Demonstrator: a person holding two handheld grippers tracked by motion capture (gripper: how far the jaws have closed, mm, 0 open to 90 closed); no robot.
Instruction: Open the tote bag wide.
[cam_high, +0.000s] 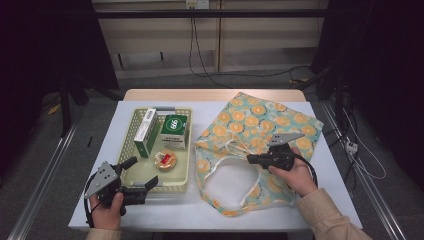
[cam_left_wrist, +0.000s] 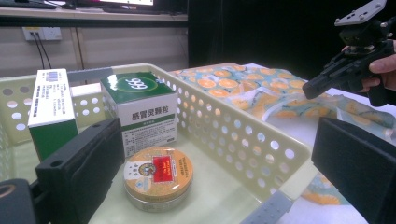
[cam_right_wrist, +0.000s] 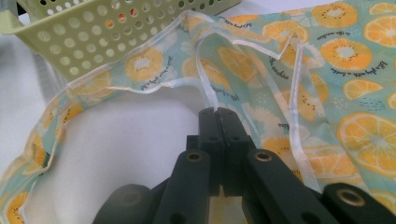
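- Right hand-held gripper (cam_right_wrist: 218, 114) is clamped on a tote bag's (cam_high: 260, 125) white handle strap (cam_right_wrist: 205, 88);
- bag lies flat on the table (cam_high: 330, 165), teal with orange slices;
- left hand-held gripper (cam_high: 142, 175) gapes empty at the basket (cam_high: 131, 125).

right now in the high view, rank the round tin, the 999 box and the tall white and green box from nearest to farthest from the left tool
1. Round tin, at the basket's near end, closest to the left tool.
2. Tall white and green box, along the basket's left side.
3. 999 box, toward the far right; close to the tall box, so that order is tentative.
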